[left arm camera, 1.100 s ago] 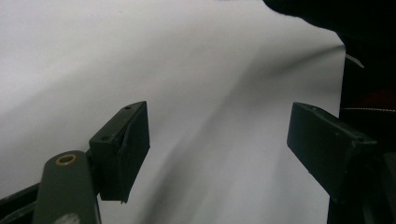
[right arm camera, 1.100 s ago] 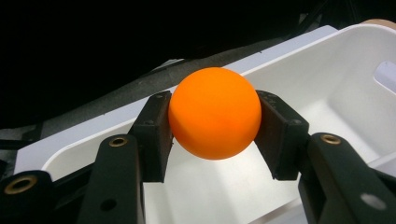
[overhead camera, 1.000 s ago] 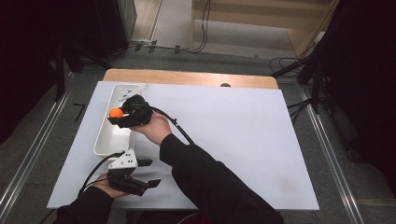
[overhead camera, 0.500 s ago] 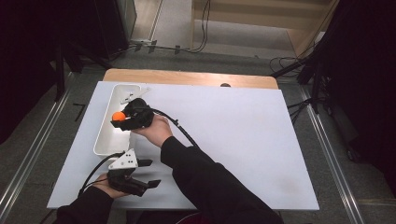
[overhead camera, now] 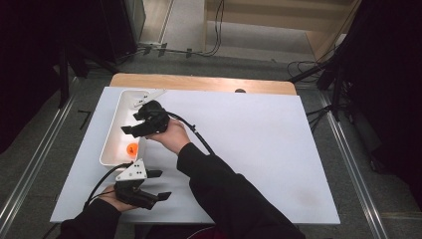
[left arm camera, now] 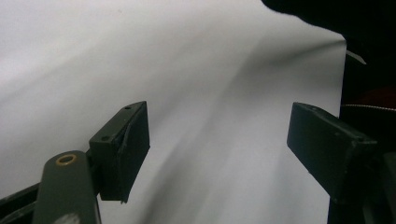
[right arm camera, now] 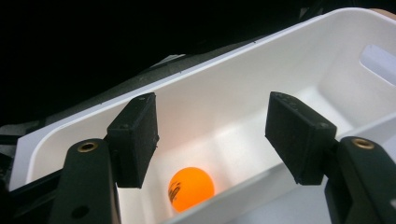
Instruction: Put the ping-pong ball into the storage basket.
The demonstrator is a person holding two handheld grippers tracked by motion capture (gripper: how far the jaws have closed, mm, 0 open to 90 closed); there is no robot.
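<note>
1. The ball (overhead camera: 132, 148), bright orange, sits inside the white tray (overhead camera: 113, 130) at the left of the high view, down near the tray's lower end.
2. In the right gripper view the ball (right arm camera: 191, 188) lies on the tray floor at bottom centre, with dark print on its left side, close to the tray's near wall (right arm camera: 243, 196).
3. The right gripper (overhead camera: 133, 123) hangs over the tray in the high view, upper left of centre, its tips pointing left across the tray's right rim.
4. Its jaws are spread wide: the right gripper view shows two black pads far apart with nothing between them, and the ball well below them, untouched.
5. The right hand (overhead camera: 171, 137) wraps the gripper's body, and the dark sleeve (overhead camera: 224, 189) runs down to the bottom edge of the frame.
6. The left gripper (overhead camera: 160, 184) lies low at bottom left of the high view, held in the left hand (overhead camera: 112, 199), with the grey plate on top, well apart from the tray's lower end.
7. Its jaws also stand apart: the left gripper view shows both pads wide with only the bare white table (left arm camera: 140, 56) between them.
8. A white strip (overhead camera: 149, 98) lies across the tray's upper end.
</note>
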